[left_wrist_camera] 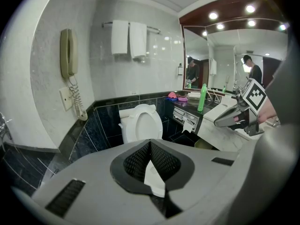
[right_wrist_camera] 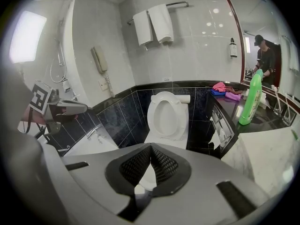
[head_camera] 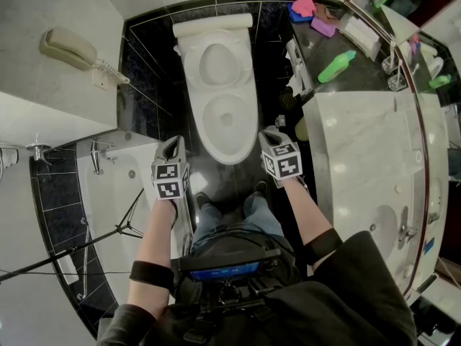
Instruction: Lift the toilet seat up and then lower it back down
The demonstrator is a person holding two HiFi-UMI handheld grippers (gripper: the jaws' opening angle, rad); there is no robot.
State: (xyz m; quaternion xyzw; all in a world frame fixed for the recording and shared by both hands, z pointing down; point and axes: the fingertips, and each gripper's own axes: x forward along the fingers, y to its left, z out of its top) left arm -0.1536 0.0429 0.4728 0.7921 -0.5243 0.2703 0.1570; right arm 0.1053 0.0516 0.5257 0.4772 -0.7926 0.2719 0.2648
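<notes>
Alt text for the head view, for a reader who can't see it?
Seen from above, a person holds the left gripper and right gripper, both shut and empty, in front of a white toilet whose seat stands raised. A marble counter is at the right, a green bottle beyond it.

Beige wall phone (head_camera: 66, 47), two white hanging towels (left_wrist_camera: 129, 38), green bottle (head_camera: 337, 66) on dark counter (head_camera: 320, 49)

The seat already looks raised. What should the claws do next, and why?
Probably bring the right claw forward to the top rim of the toilet seat: it stands raised, while that claw and the left claw, both shut and empty, hang short of the bowl.
</notes>
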